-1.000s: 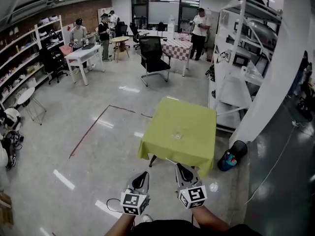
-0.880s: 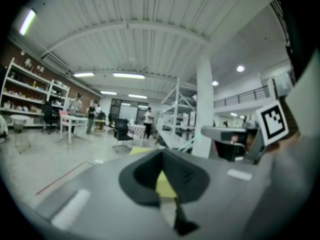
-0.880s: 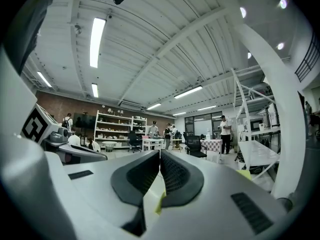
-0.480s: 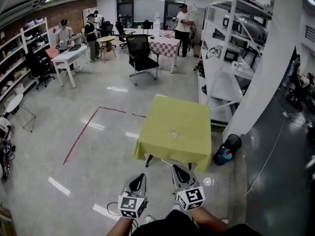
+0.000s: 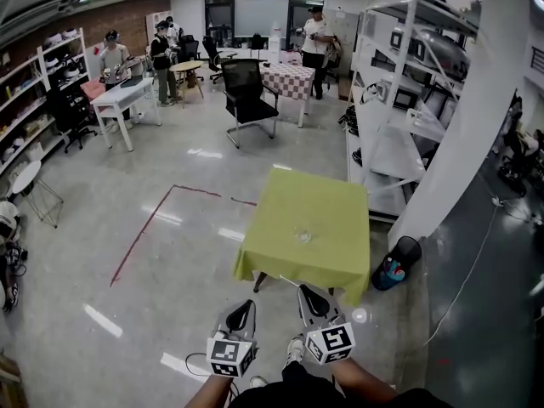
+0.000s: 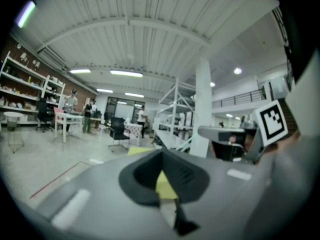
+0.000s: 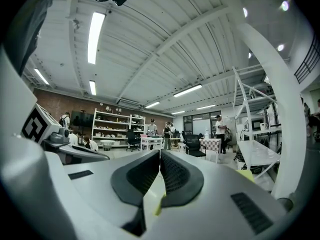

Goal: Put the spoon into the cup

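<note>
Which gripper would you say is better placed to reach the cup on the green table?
Probably the right. Both are shut, empty and short of the table, but the right gripper lines up with the cup; the left gripper sits off to the side. No spoon is discernible.

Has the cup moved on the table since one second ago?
No. The cup stands near the middle of the green table, as before; only the head view itself has shifted.
</note>
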{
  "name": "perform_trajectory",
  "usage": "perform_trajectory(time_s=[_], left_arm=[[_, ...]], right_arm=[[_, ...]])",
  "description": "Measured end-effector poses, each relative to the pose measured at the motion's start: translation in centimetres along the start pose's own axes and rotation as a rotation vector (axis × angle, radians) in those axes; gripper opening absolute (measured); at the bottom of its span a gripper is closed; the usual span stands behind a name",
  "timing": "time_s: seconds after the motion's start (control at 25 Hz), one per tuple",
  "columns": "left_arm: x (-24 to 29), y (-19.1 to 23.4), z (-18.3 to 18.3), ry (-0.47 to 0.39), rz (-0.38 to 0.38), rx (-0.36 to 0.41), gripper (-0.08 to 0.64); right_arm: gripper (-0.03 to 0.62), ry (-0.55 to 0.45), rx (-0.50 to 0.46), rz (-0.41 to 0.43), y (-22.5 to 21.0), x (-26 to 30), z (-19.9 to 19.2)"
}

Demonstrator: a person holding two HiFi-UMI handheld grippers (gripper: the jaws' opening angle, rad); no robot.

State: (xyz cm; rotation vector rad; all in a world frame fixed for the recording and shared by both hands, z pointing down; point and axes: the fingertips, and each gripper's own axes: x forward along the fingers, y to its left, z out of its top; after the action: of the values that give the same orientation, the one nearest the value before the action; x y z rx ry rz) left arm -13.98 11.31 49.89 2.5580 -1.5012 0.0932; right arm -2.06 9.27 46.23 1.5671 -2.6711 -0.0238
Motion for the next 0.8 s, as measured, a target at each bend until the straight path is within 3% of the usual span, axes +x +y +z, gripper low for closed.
perform_trajectory(time_s=[0.8], left_arm=[[15.1, 0.6, 3.6, 0.014, -0.003, 0.053, 0.005]], right_arm=[[0.012, -0.03, 0.018, -0.019, -12.9, 9.4, 0.0]])
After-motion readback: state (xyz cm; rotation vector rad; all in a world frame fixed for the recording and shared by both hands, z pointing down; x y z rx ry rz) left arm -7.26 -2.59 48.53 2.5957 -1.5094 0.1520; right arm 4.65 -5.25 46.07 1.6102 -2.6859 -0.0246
